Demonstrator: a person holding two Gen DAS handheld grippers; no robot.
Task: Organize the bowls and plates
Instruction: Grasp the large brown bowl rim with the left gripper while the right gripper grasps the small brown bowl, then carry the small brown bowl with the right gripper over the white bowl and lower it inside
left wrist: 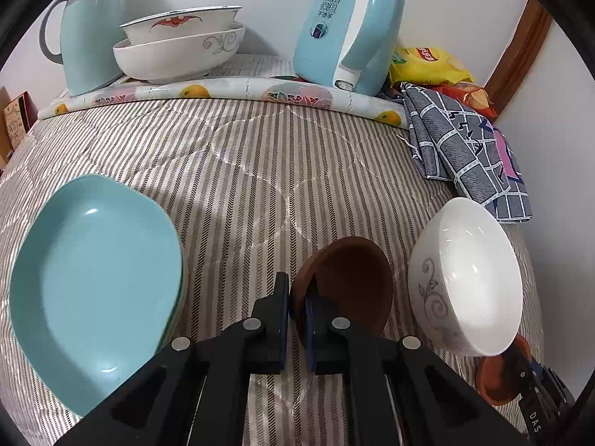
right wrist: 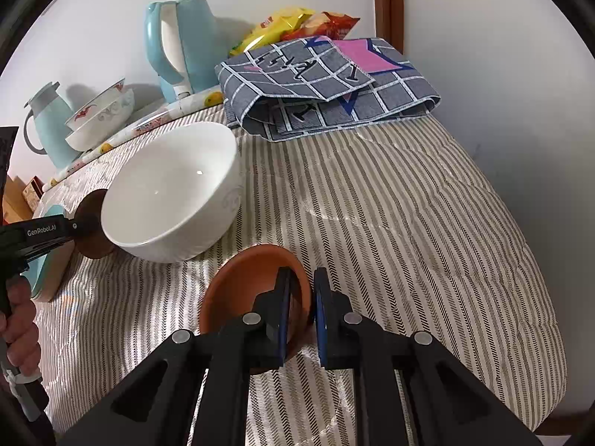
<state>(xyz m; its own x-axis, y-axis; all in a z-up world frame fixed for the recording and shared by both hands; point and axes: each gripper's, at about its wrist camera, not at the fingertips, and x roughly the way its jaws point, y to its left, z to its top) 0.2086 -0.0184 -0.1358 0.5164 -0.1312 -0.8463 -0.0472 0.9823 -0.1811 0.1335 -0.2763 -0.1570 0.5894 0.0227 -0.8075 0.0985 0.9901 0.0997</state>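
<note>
Teal plate [left wrist: 95,290] fully visible only from the left wrist.

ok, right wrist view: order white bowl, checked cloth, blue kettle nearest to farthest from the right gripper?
1. white bowl, ahead-left of the right gripper, on the striped cover.
2. checked cloth, folded, ahead toward the wall.
3. blue kettle, far back left, against the wall.

Two stacked teal plates [left wrist: 96,290] are seen lying at the left. A dark brown saucer [left wrist: 349,282], a white bowl [left wrist: 472,282] and an orange-brown saucer [right wrist: 249,282] are seen alongside.
</note>
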